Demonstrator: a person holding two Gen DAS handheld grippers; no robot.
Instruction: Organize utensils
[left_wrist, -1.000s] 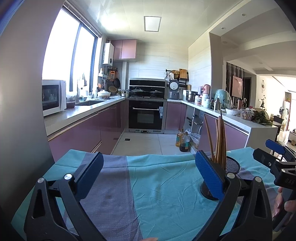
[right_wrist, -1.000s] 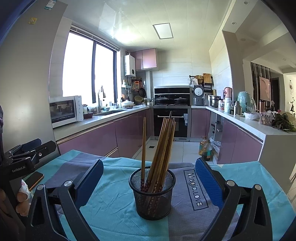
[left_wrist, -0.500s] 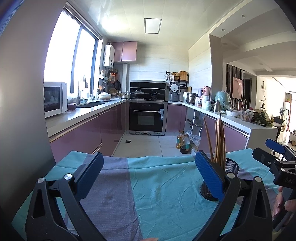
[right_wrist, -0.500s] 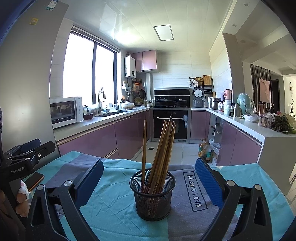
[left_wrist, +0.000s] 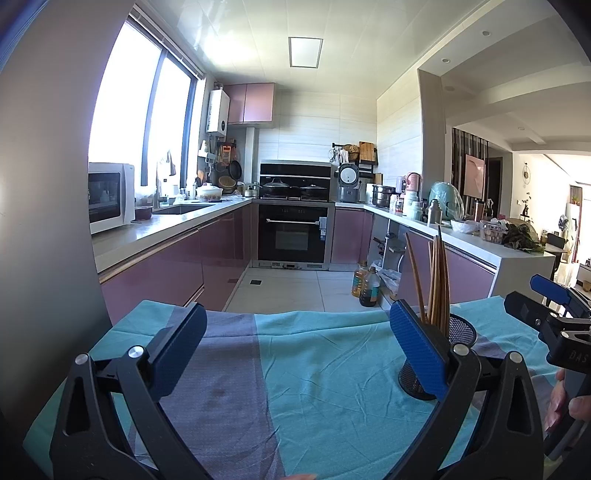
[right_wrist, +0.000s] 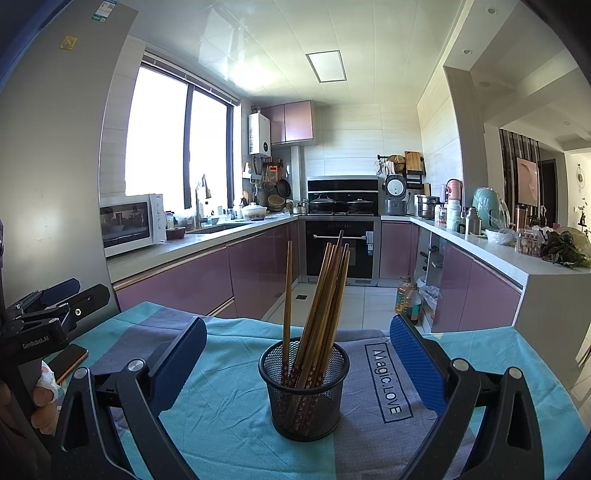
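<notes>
A black mesh holder (right_wrist: 303, 391) stands upright on the teal and grey cloth (right_wrist: 229, 406). Several wooden chopsticks (right_wrist: 325, 295) stand in it, one apart on the left. My right gripper (right_wrist: 297, 360) is open and empty, its blue pads level with the holder on either side, not touching. My left gripper (left_wrist: 295, 347) is open and empty over bare cloth; the holder (left_wrist: 439, 354) shows partly behind its right pad (left_wrist: 419, 349). The right gripper also shows at the right edge of the left wrist view (left_wrist: 546, 306).
A phone (right_wrist: 68, 360) lies on the cloth at the left, near the left gripper body (right_wrist: 44, 325). The table's far edge drops to the kitchen floor, with oil bottles (right_wrist: 408, 301) on it. Purple counters line both sides.
Both views have tilted slightly so the kitchen sits a little lower in frame. The grippers stay open and the holder has not moved.
</notes>
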